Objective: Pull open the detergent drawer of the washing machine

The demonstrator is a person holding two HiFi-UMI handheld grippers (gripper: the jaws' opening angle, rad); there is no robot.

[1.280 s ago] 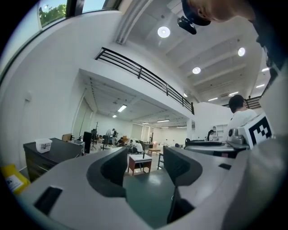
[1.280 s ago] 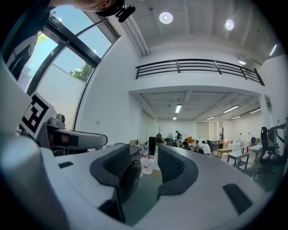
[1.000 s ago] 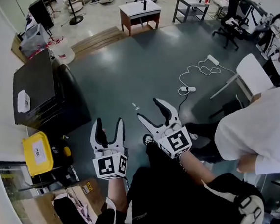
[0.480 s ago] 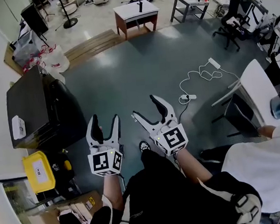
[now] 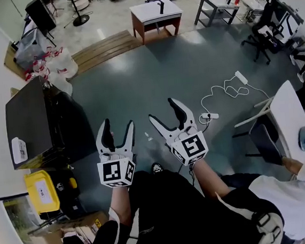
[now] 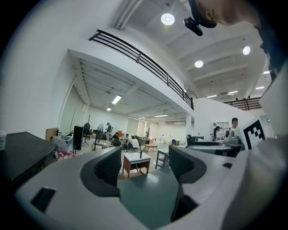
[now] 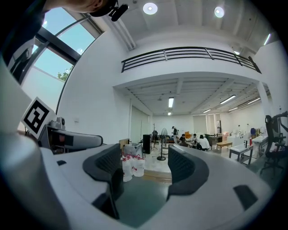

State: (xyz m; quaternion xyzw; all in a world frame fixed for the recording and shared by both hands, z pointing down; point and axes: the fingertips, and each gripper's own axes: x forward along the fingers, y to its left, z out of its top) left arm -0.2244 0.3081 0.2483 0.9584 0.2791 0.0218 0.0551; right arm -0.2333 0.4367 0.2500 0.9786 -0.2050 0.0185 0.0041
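Observation:
No washing machine or detergent drawer can be made out in any view. In the head view my left gripper (image 5: 118, 125) is held level over the dark grey floor, open, with nothing between its jaws. My right gripper (image 5: 163, 110) is beside it, also open and empty; its jaws have just spread a little wider. The left gripper view looks between the black pads of the left gripper (image 6: 144, 164) at a distant white-topped table (image 6: 136, 158). The right gripper view looks past the right gripper (image 7: 144, 168) at white bags (image 7: 130, 166) on the floor.
A black cabinet (image 5: 26, 120) stands at the left with a yellow box (image 5: 41, 191) nearer me. A power strip and white cable (image 5: 229, 87) lie on the floor to the right. A seated person (image 5: 294, 201) is at a white table (image 5: 286, 116). A low wooden platform (image 5: 105, 47) lies ahead.
Both grippers keep the same pose in front of me while the room slides past. The seated person at the right has slipped toward the lower right corner, and the cable has come closer.

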